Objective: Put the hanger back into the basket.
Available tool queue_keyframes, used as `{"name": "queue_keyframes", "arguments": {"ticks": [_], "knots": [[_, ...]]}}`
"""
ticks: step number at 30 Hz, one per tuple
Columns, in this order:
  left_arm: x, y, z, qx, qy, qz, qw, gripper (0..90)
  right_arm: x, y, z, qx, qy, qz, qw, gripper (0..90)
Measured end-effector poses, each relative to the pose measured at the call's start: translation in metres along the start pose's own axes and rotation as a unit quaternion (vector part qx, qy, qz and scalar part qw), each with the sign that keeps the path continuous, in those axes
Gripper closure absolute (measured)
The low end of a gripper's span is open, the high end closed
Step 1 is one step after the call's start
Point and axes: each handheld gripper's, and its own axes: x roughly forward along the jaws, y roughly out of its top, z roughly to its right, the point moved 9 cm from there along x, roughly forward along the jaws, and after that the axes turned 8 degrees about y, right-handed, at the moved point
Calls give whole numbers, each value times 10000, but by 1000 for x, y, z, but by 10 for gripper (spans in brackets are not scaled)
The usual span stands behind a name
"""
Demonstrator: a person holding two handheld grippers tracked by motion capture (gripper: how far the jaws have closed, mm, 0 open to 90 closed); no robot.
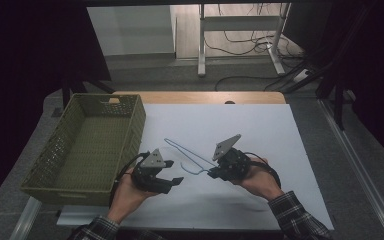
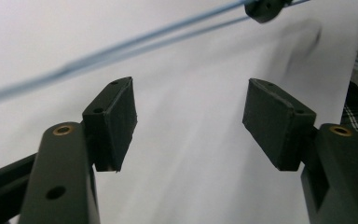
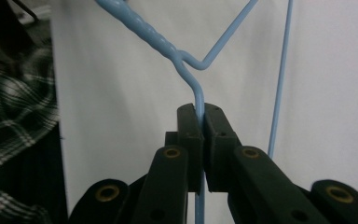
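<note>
Hanger (image 3: 196, 100) inside right gripper (image 3: 199, 112)

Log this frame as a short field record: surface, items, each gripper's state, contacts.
surface: white sheet over a wooden table
items: blue wire hanger; green woven basket, nothing seen inside, at the table's left
left gripper: open, jaws apart over the sheet, holding nothing
right gripper: shut on the hanger's wire near its twisted neck
contacts: hanger passes in front of the left gripper, untouched by it
hands: one on each gripper, plaid sleeves
</note>
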Motion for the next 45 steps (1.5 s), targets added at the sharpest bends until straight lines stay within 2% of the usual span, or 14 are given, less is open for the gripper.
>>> {"name": "queue_keyframes", "arguments": {"ticks": [2, 10, 21, 24, 26, 27, 30, 32, 33, 35, 36, 37, 41, 45], "knots": [[3, 12, -6, 433, 133, -64, 9990, 354, -5, 4, -4, -3, 94, 52, 9999, 861], [17, 33, -5, 1063, -16, -98, 9943, 379, -7, 6, -8, 33, 351, 51, 9994, 861], [30, 32, 4, 1560, -419, -269, 9865, 619, -5, 6, -12, -116, 616, 40, 9980, 860], [30, 32, 6, 1788, -678, -408, 9807, 681, -5, 6, -11, -172, 590, 28, 9981, 859], [30, 32, 7, 1825, -781, -451, 9791, 709, -6, 6, -10, -205, 572, 13, 9982, 858], [30, 32, 10, 1838, -1039, -541, 9760, 757, -9, 6, -9, -319, 470, 28, 9984, 848], [29, 35, 19, 1944, -1165, -608, 9721, 836, -16, 6, -2, -531, 22, 16, 9986, 786], [27, 41, 23, 1729, -1307, -673, 9739, 879, -20, 8, 5, -589, -323, 105, 9977, 683], [27, 44, 23, 1679, -1126, -696, 9769, 879, -23, 9, 7, -542, -414, 155, 9976, 624], [26, 48, 21, 1368, -1106, -765, 9814, 880, -29, 12, 11, -528, -589, 366, 9962, 457], [26, 48, 21, 1368, -1106, -765, 9814, 880, -33, 12, 12, -503, -655, 410, 9957, 440], [24, 52, 20, 1119, -1151, -734, 9843, 880, -36, 12, 12, -484, -682, 454, 9955, 393], [18, 57, 16, 675, -1250, -612, 9880, 879, -47, 10, 14, -380, -888, 668, 9931, 270], [11, 59, 7, 265, -1147, -573, 9914, 879, -59, 10, 13, -213, -1017, 996, 9896, 183]]}}
